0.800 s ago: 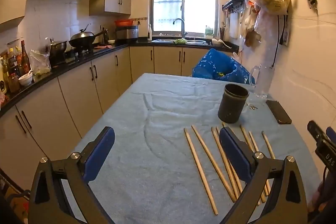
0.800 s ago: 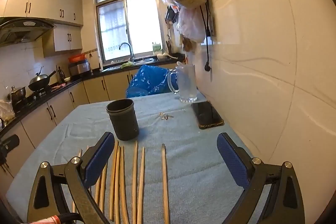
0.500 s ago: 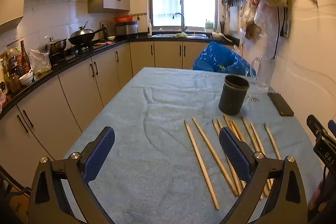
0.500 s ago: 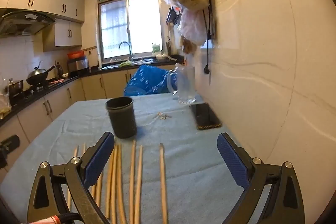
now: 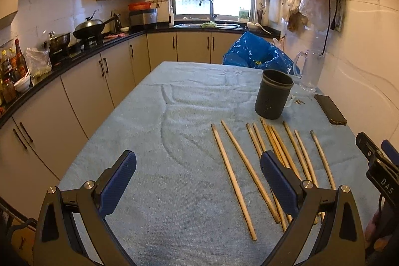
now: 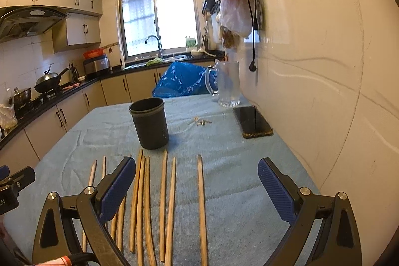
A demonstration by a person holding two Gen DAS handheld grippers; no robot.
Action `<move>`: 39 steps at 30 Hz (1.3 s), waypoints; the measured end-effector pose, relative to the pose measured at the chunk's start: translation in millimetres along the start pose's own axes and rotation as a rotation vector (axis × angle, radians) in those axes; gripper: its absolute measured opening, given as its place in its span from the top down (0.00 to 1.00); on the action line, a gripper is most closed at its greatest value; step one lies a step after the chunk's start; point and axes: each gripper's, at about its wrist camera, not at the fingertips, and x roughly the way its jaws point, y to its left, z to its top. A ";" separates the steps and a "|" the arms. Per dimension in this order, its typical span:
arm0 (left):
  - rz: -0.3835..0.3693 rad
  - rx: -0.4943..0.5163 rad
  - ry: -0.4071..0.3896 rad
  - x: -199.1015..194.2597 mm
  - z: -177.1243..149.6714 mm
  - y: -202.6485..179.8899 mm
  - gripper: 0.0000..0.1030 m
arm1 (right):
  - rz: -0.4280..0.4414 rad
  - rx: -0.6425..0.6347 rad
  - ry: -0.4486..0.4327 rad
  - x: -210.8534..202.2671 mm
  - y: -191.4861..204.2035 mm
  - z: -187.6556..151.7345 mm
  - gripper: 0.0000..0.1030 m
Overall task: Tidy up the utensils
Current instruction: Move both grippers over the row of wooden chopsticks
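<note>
A dark grey cylindrical plastic cup (image 5: 273, 97) stands upright on the pale blue towel-like cloth (image 5: 174, 141) that covers the table, and everything else can be placed from it. On the near side of the cup, a row of long, thin, light-brown wooden chopsticks (image 6: 164, 201) lies flat on the cloth, roughly side by side, their far tips close to the cup's base but not touching it. The cup looks empty from what shows of its mouth.

The left gripper (image 5: 198, 181), black-framed with blue ribbed pads, hovers above the cloth on the near side of the cup with its jaws spread wide and nothing between them; its right-hand pad sits in front of the middle chopsticks in the view, but no contact shows. The right gripper (image 6: 197, 187), of the same make, also stands wide open and empty, over the chopsticks nearest the wall; several sticks run between its pads in the view, apart from them.

Beyond the cup toward the wall stands a clear glass pitcher with a handle (image 6: 228, 86). Between the pitcher and the near edge, beside the wall, a black smartphone (image 6: 251, 121) lies flat. A few small keys (image 6: 202, 121) lie between the cup and the phone. Behind the cup, past the table's far edge, sits a crumpled blue plastic bag (image 5: 251, 52).
</note>
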 end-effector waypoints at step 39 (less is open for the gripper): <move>0.013 0.003 0.128 39.7 -13.5 -1.6 0.04 | 0.013 -0.005 0.094 20.8 5.3 -12.5 0.03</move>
